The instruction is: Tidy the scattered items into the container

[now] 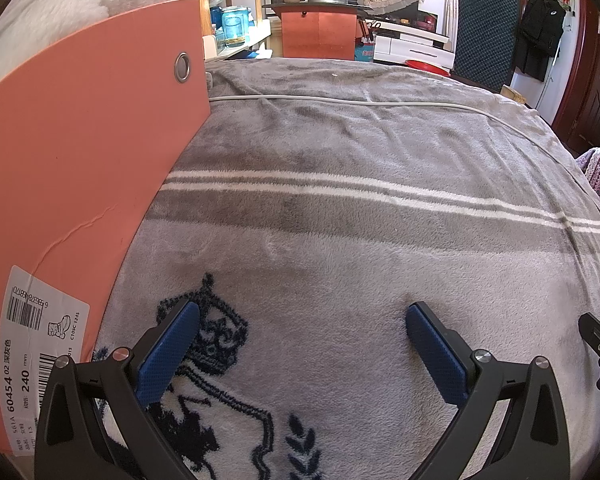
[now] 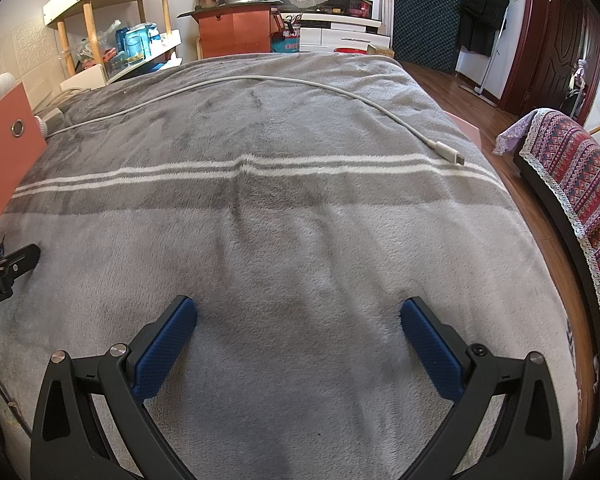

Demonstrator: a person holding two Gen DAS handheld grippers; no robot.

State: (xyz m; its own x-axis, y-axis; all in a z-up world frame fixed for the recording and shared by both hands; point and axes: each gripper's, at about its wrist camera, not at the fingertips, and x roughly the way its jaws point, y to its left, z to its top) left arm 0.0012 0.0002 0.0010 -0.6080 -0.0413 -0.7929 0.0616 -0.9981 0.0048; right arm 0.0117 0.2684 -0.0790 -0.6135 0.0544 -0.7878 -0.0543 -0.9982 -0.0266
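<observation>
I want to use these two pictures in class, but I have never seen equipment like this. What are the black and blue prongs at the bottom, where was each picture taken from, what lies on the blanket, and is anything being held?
A person holds a two-finger gripper in each hand, each with its own forward-looking fisheye camera. One picture looks along the left gripper, the other along the right gripper. The blue prongs are the fingers; both grippers are open and hold nothing. Below is a grey blanket with white stripes. A white charging cable lies across its far part, plug end towards the right. The orange shoebox stands at the left.
</observation>
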